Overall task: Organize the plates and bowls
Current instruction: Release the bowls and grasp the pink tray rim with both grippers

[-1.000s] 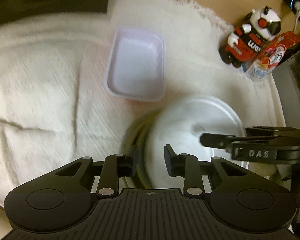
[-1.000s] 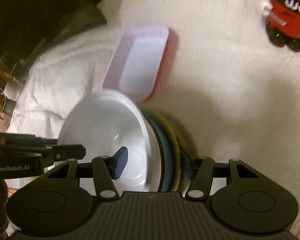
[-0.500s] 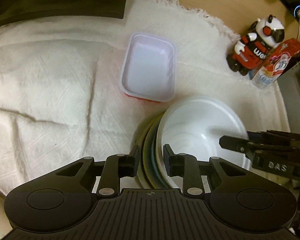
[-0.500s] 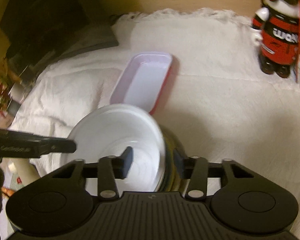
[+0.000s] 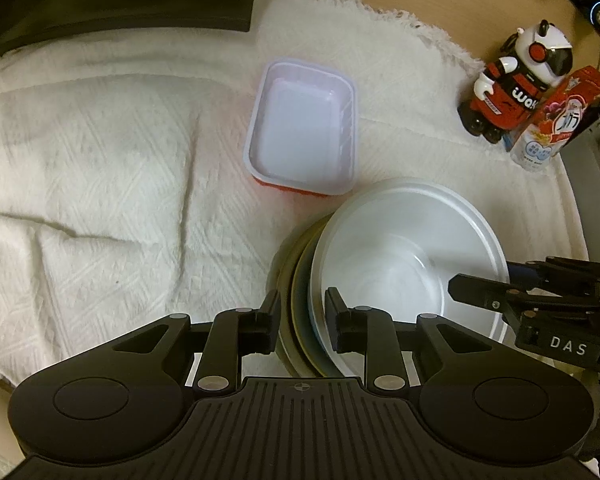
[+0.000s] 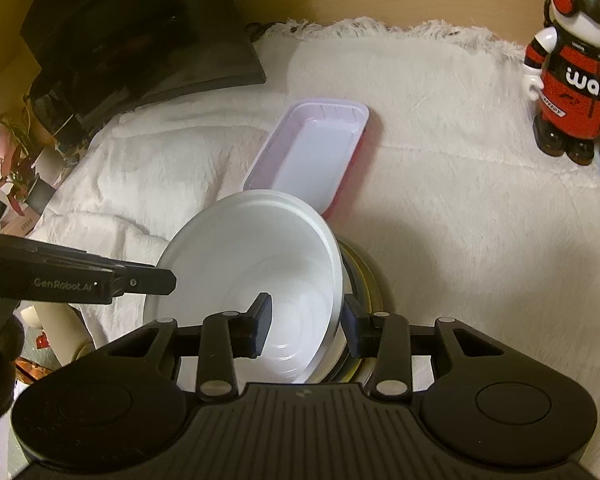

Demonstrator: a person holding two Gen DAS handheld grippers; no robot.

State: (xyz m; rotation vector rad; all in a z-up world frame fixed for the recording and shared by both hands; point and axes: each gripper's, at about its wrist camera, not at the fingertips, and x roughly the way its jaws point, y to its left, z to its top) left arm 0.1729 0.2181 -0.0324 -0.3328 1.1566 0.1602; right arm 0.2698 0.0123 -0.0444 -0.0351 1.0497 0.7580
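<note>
The left gripper has its jaws clamped on the left edge of a stack of dishes: a white bowl nested over darker plates. The right gripper grips the opposite edge of the same stack; its jaws have just been closing, with the bowl's rim and the plates between them. The stack sits near, over a white cloth covering the bench. Just beyond it lies a rectangular white tray. A toy figure stands far right.
</note>
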